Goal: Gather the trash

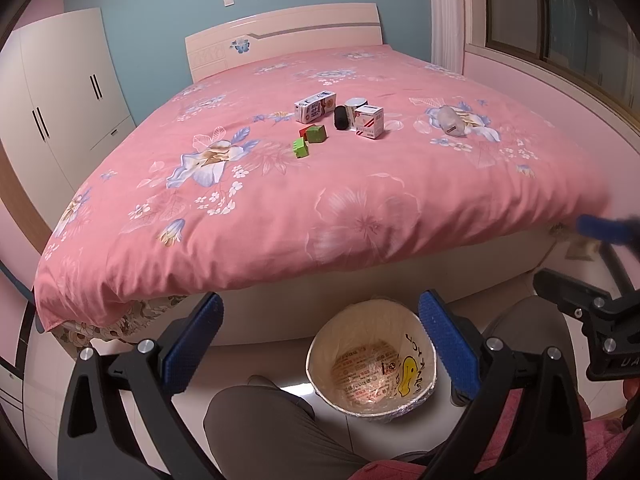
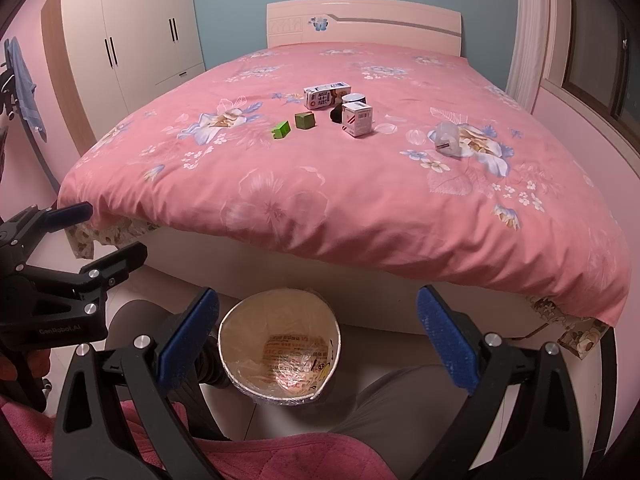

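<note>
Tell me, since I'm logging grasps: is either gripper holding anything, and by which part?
Nothing is held. The left gripper and right gripper both stand open and empty above the lined paper waste bin.

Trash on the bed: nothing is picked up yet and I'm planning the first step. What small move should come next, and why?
Probably reach the right claw forward toward the clear plastic bottle, the piece lying nearest its side. Both claws are open and empty, and the lined bin waits on the floor below them.
</note>
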`<state>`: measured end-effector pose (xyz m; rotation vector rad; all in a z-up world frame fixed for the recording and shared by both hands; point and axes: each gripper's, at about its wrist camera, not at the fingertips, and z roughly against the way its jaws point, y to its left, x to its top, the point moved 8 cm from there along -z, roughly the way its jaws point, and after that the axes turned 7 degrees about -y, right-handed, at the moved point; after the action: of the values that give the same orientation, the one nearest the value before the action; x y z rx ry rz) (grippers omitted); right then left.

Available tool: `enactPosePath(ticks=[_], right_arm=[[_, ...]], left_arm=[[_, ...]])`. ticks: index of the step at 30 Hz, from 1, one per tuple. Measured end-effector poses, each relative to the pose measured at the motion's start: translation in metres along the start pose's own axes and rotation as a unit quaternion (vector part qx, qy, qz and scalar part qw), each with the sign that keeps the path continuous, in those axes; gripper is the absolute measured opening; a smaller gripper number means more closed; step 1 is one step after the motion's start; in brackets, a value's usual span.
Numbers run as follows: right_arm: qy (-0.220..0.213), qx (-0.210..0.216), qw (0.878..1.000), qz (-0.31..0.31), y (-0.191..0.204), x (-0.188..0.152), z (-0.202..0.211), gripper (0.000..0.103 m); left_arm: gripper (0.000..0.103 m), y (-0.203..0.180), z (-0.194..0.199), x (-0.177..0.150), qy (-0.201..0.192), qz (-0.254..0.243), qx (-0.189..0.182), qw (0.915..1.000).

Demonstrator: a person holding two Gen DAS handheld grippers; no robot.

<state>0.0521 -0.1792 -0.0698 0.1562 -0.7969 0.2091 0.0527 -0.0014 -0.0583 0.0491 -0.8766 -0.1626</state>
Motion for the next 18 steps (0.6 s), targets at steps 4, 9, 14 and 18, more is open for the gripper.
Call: enactPosePath(ticks=[4,9,14,18], right_arm=[[0.001,0.0,1.0,0.0,0.0042,-0.0006,0.0014,0.096],[0.0,0.0,1.0,0.0,0.0024,-0.0005,0.0005,0.096],[0.001,0.0,1.0,0.0,0.0031,-0.0002,0.0002,0.096],[0.0,-0.001,1.0,0.0,-0.0001,-0.0007,-0.0029,0.096]], left_arm=[[0.1,0.0001,-0.0003,-0.0013,0.008,0.002,-0.004,1.0],[0.1,-0.0004,-0.0011,-0.0014,0.012,0.005,-0.006,0.9999],[0.1,-0.0011,-0.0005,-0.0017,0.009,0.004,-0.005,0.9999],[0.1,-0.0011,-0.0015,-0.0044,0.014,0.005,-0.006,0.9999]])
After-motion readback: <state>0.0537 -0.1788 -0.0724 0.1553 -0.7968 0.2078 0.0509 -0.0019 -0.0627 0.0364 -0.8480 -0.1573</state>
